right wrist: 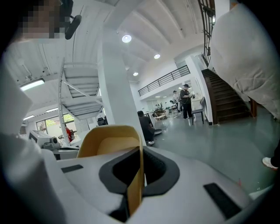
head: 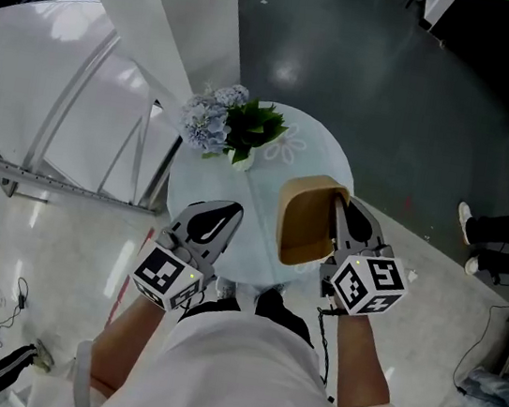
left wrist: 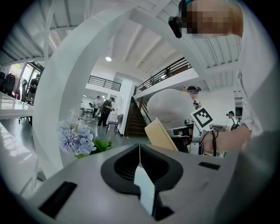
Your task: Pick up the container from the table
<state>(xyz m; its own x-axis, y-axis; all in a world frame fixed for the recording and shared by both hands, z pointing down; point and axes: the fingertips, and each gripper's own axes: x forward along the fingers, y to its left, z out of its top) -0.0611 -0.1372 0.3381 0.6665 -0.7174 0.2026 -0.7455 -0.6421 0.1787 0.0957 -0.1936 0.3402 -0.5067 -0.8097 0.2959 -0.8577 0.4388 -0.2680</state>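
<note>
Right gripper point(head: 336, 205) jaws tight on container point(head: 301, 222) rim, left gripper point(head: 232, 212) jaws together, flowers point(head: 221, 123) beyond.

Container point(head: 307, 223): tan-brown, thin-walled, rounded-rectangular open tub, inside empty and plain. Tipped steeply, not flat; in the head view its opening faces left and up, with the rim's rounded corners showing. It sits over the right part of the round pale tabletop point(head: 258, 246); can't tell if its low edge touches the surface. Its right wall is pinched between the closed right tongs point(head: 339, 197), the wall's thin edge running straight up between the pads in the right gripper view point(right wrist: 136, 175). From the left gripper view it shows as a slanted tan slab point(left wrist: 159, 135).
</note>
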